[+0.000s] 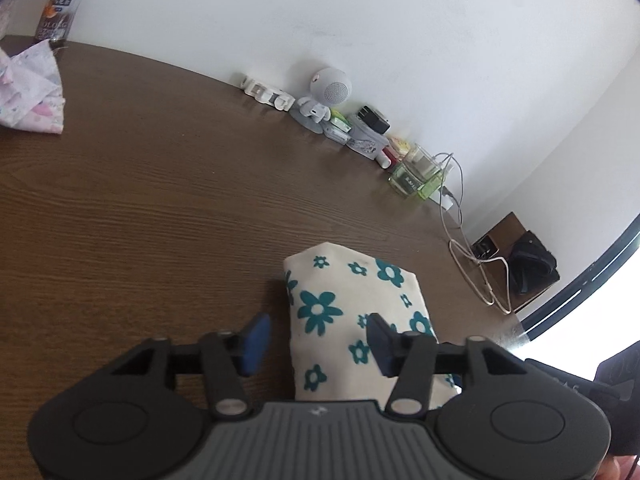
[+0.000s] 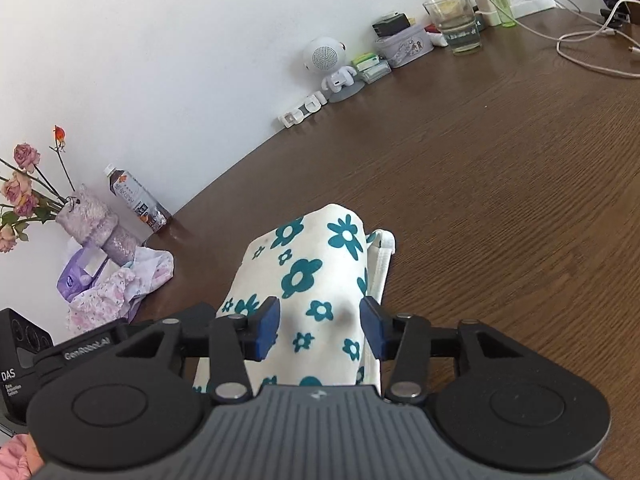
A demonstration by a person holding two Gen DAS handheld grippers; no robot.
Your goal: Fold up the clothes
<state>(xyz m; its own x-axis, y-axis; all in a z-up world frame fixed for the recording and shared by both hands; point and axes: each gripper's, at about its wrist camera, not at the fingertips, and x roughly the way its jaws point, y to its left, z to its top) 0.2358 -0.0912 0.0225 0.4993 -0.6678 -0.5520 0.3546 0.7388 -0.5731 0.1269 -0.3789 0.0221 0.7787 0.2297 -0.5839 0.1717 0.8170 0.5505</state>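
Note:
A cream cloth with teal flowers (image 1: 352,304) lies folded into a narrow bundle on the brown wooden table (image 1: 140,200). My left gripper (image 1: 318,340) is open above its near left edge; one blue pad (image 1: 256,340) hangs over bare wood, the other over the fabric. In the right wrist view the same cloth (image 2: 308,268) runs away from me, a folded white hem sticking out on its right side. My right gripper (image 2: 320,328) is open, its jaws straddling the cloth's near part without pinching it.
A pale pink floral garment (image 1: 32,92) lies at the far left near a drink bottle (image 2: 136,200), a vase of dried roses (image 2: 88,216) and a tissue pack. Along the wall: a white robot speaker (image 2: 326,60), small boxes, a glass (image 2: 456,20), white cables (image 2: 592,40).

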